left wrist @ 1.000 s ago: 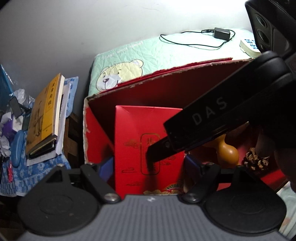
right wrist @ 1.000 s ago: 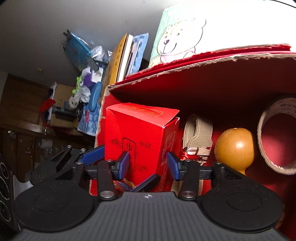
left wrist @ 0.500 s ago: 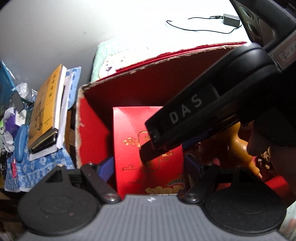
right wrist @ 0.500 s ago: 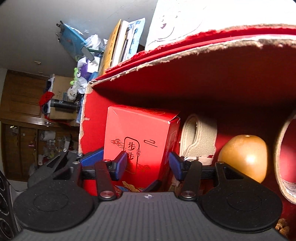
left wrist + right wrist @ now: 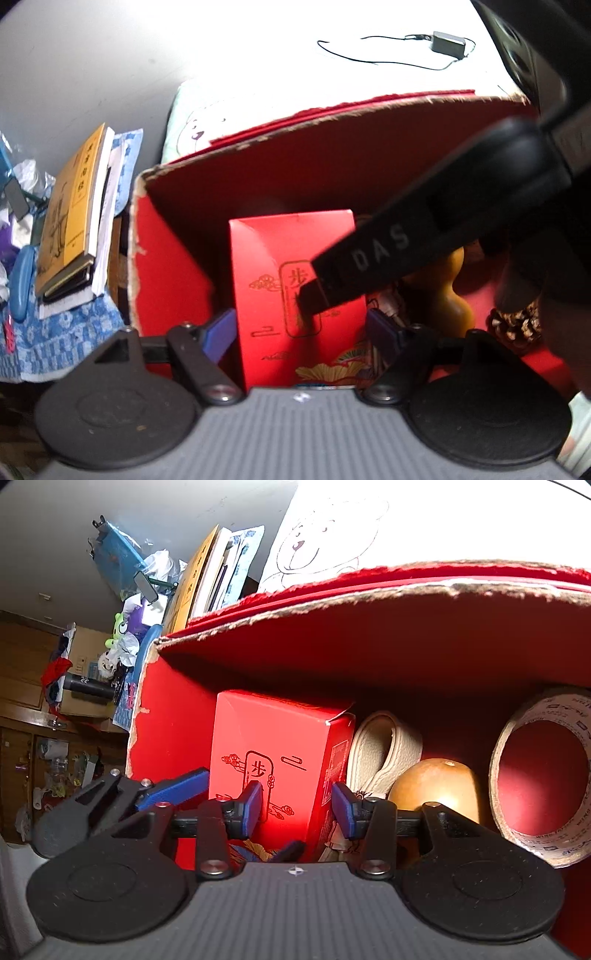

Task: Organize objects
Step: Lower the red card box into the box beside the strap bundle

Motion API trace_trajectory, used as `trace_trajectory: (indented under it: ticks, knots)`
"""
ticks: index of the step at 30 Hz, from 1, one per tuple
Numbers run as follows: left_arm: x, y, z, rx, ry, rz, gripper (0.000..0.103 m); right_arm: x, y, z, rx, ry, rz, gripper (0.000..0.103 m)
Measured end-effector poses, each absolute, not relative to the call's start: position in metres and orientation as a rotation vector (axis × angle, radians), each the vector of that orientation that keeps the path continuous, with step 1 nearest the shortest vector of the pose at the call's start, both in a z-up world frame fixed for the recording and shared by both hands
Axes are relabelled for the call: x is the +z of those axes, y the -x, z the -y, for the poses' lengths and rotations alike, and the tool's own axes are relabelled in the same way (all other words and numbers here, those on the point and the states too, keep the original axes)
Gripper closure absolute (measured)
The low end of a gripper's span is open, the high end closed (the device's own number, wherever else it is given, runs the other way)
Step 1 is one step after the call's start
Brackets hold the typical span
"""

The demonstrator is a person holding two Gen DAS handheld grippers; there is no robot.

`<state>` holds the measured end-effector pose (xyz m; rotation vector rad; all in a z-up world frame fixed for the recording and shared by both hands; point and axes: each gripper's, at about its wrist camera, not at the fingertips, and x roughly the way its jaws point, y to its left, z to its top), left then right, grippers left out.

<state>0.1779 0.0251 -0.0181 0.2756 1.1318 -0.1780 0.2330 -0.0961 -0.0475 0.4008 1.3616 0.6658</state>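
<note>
A stack of books [image 5: 72, 218] is seen left of the red cardboard box [image 5: 166, 266], outside its left wall. Inside, near the left wall, a red carton [image 5: 295, 295] stands upright. It is straddled by the left gripper [image 5: 301, 330], whose jaws are closing without visible contact. The right gripper [image 5: 295, 805] reaches across the carton's front, its jaws closing and its left pad over the face; contact cannot be confirmed. Farther right, a beige strap [image 5: 384, 749], a gourd [image 5: 436, 786] and a tape roll [image 5: 539, 775] are partly hidden; a pine cone [image 5: 517, 325] is cut off
</note>
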Motion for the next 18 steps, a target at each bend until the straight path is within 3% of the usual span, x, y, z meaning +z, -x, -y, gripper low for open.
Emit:
trace_trajectory:
  ticks: [18]
  knots:
    - [-0.016,-0.172,-0.031,-0.191,-0.218,-1.113,0.025,-0.031,-0.219,0.091,0.574,-0.318,-1.204,0.058]
